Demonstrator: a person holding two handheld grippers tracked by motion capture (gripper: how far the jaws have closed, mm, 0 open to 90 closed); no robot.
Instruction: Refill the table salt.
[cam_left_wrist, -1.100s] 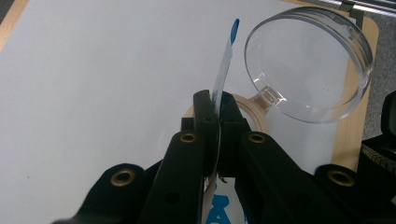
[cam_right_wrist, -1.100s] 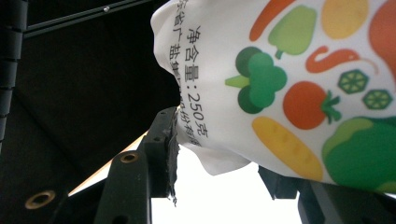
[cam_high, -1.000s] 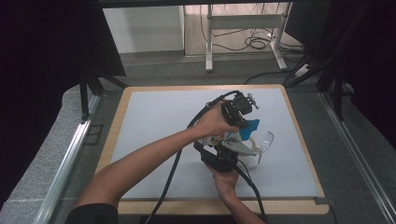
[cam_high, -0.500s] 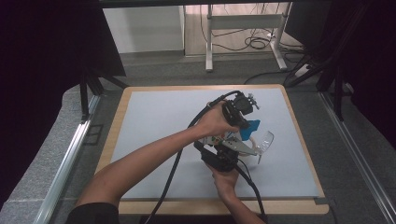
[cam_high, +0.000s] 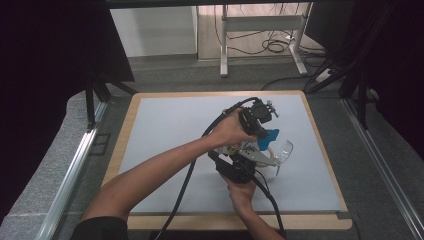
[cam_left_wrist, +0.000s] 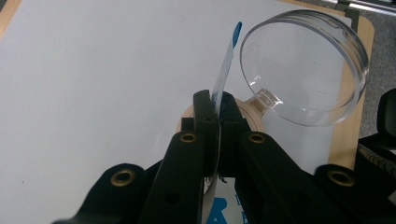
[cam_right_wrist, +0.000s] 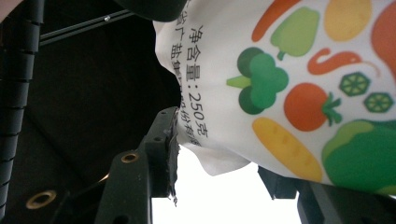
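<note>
White table mat (cam_high: 165, 150), both hand-held grippers unmoved, left (cam_left_wrist: 218, 109) clamped on bag edge (cam_left_wrist: 223, 70), right (cam_right_wrist: 219, 154) gripping printed bag (cam_right_wrist: 299, 88).

Metal stand (cam_high: 260, 37), cables (cam_high: 272, 46) behind table (cam_high: 165, 125)

White plastic pouch w/ printed veg pics (broccoli, tomato, carrot, pepper) + black text (cam_right_wrist: 299, 84), blue top edge (cam_high: 269, 135); held up off white mat, pinched at thin top edge, gripped lower on body. Edge-on in left gripper view (cam_left_wrist: 223, 74), upright, slightly tilted. Clear round plastic dish w/ low wall (cam_left_wrist: 303, 60) just beside pouch, tilted, near mat's right side (cam_high: 284, 150).
</note>
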